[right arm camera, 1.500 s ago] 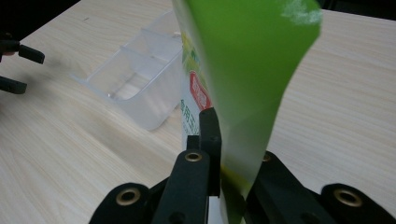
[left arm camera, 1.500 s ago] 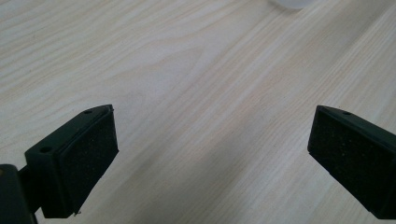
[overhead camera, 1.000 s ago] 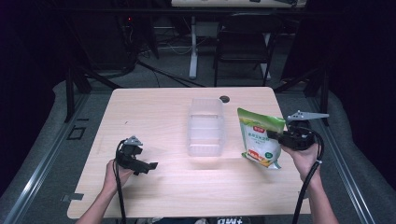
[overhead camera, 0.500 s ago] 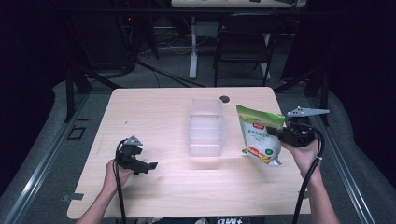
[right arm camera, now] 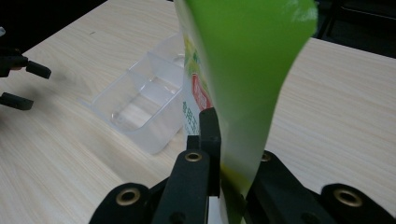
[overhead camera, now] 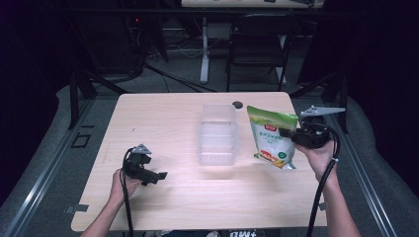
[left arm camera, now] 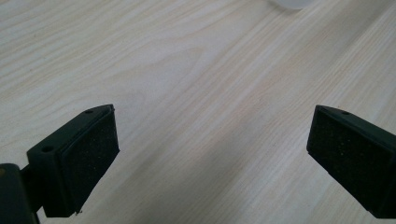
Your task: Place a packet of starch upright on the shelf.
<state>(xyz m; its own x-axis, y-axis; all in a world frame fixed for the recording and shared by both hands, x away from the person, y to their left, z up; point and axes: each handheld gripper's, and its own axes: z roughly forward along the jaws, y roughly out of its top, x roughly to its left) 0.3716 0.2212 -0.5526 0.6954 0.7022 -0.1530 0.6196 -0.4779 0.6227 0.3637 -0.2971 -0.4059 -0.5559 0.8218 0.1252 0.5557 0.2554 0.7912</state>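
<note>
1. A pale wooden table [overhead camera: 163,123] stands in the middle, brightly lit from above, with its grain running along its length.
2. Beyond the table's far edge the room falls off into near darkness.
3. A dark folding chair [overhead camera: 257,54] stands behind the far right corner.
4. A white post [overhead camera: 204,49], the leg of another table, rises behind the far edge, with cables [overhead camera: 168,79] trailing over the floor beside it.
5. Grey floor covering [overhead camera: 44,163] surrounds the table, and metal rails [overhead camera: 39,182] run along its left and right sides.
</note>
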